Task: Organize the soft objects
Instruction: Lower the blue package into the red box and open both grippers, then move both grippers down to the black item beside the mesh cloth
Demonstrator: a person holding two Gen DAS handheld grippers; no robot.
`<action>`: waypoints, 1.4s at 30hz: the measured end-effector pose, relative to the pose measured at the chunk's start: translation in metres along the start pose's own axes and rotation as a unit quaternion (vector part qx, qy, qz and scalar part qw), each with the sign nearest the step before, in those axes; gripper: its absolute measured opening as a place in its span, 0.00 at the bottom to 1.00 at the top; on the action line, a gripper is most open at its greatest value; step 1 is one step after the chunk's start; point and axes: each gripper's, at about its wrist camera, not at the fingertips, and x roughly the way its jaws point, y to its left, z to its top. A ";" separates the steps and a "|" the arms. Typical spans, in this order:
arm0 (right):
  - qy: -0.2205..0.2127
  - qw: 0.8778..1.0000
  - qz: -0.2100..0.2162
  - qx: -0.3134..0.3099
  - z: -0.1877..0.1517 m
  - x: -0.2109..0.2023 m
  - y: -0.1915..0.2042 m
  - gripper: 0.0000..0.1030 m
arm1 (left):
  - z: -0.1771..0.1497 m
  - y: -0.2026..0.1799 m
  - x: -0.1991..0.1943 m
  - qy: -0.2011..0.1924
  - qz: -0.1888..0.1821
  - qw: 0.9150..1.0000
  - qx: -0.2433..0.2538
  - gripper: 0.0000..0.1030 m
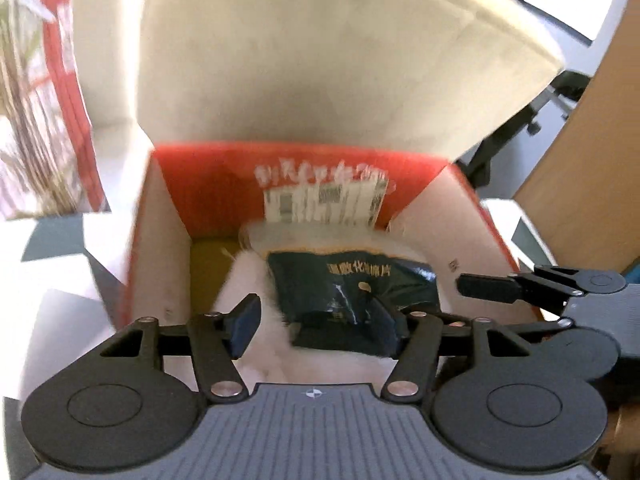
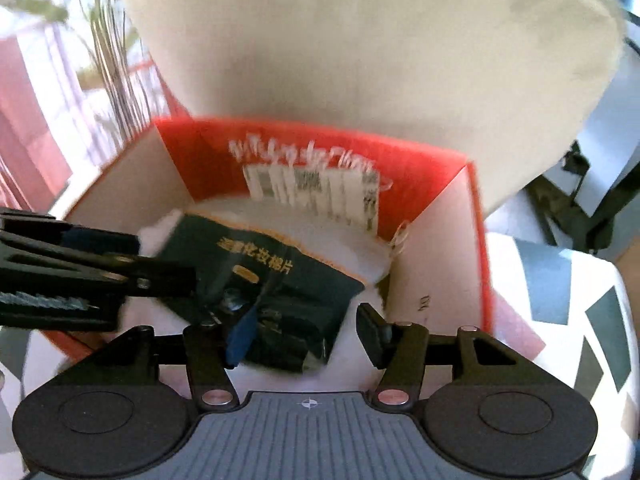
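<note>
A soft white pack of cotton pads with a dark green label [image 1: 352, 292] lies inside an open red cardboard box [image 1: 208, 188]. It also shows in the right wrist view [image 2: 272, 276], in the same box [image 2: 200, 160]. My left gripper [image 1: 316, 316] hovers open over the pack, its fingers wide apart, touching nothing firmly. My right gripper [image 2: 304, 332] is open just above the pack's near end. Each gripper shows in the other's view: the right one [image 1: 492, 288] at the box's right wall, the left one [image 2: 132, 268] over the left wall.
The box's big pale lid flap [image 1: 320, 60] stands up behind it. A shipping label [image 1: 324, 200] is stuck on the red back wall. The box sits on a cloth with grey geometric shapes [image 2: 580, 300]. A wooden panel [image 1: 600, 160] is at right, a plant [image 2: 108, 52] at back left.
</note>
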 end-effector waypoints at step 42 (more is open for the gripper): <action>-0.034 0.994 0.025 0.100 -0.192 -0.045 -0.037 0.49 | -0.185 0.022 -0.023 0.032 -0.008 0.996 -0.078 0.62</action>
